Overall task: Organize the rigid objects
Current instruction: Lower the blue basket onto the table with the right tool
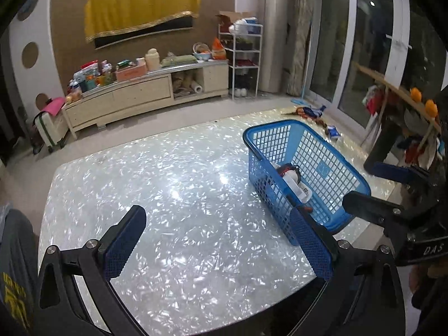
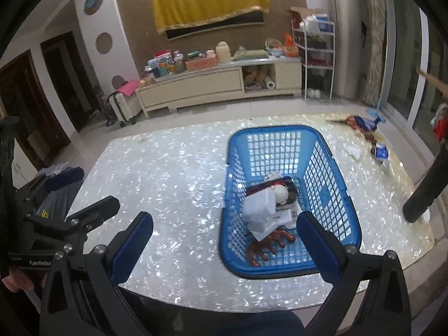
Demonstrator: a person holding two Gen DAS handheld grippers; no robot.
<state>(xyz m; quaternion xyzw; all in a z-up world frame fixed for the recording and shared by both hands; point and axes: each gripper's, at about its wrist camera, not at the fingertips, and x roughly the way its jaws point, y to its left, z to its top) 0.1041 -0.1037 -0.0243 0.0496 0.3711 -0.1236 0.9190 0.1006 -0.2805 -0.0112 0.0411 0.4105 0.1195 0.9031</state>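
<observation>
Right wrist view: blue basket (image 2: 288, 151) between spread, empty right claw (image 2: 224, 240) fingers.

A rough brown wall panel (image 2: 134, 14) is filling the far side of the room, with a yellow fringed cloth (image 2: 210, 0) hanging over a dark flat screen. Beneath it, a long cream low cabinet (image 2: 196, 86) is carrying cluttered boxes and jars. A white wire shelf rack (image 2: 319, 56) is standing to its right, beside pale curtains and tall dark glass windows (image 1: 364, 42). Pale floor tiles (image 2: 224, 109) are reflecting light; a dark wooden door (image 2: 25, 106) is showing far left.
</observation>
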